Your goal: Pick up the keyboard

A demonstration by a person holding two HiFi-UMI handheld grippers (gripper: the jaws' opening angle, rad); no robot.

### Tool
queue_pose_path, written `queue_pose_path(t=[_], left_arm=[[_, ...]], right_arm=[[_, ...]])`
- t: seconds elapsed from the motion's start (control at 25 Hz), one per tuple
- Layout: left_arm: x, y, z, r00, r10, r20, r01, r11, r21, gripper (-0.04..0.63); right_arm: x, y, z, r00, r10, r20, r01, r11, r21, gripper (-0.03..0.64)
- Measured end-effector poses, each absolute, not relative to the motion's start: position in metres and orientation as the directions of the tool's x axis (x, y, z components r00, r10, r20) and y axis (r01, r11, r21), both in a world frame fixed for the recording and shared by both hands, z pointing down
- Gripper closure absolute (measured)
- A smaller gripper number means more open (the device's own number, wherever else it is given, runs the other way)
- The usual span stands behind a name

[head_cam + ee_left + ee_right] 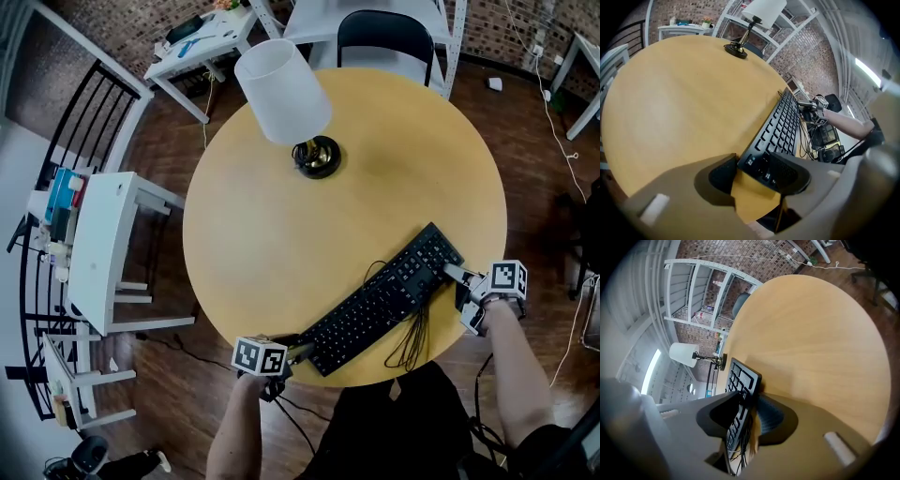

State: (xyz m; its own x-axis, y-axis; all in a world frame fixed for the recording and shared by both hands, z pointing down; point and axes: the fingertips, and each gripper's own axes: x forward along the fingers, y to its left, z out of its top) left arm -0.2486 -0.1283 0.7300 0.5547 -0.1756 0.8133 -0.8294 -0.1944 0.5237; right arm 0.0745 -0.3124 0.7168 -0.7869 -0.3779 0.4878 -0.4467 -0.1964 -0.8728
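The left tongs (754, 171) stand apart around the near corner of the black computer keyboard (783, 126) — one pad beside its edge, the other over the end keys, neither squeezing. The right tongs (750, 406) are clamped on the keyboard's opposite short end. The keyboard lies slantwise at the person's side of the round pale-yellow wooden desk (281, 234), its thin black cable (411, 339) looped just beside it at the rim. Well apart, toward the far side, stands a white-shaded table lamp (283, 92) — on a dark round base.
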Motion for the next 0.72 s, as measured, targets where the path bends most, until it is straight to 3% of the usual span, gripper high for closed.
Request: queue_pose_path(t=[0.52,0.72], left_arm=[[-0.249,-0.125,0.726,0.572,-0.232,0.787,-0.820,-0.178,0.544,0.387],[-0.238,-0.131,0.712,0.593,-0.314,0.741,-0.803,-0.157,0.576,0.395]], right_arm=[[0.070,-0.320,0.701,-0.774,-0.463,0.433,-0.411,-0.152,-0.899,0.515],[0.076,-0.334,0.662,-0.767,-0.507,0.393,-0.406,-0.090,-0.909,0.526]])
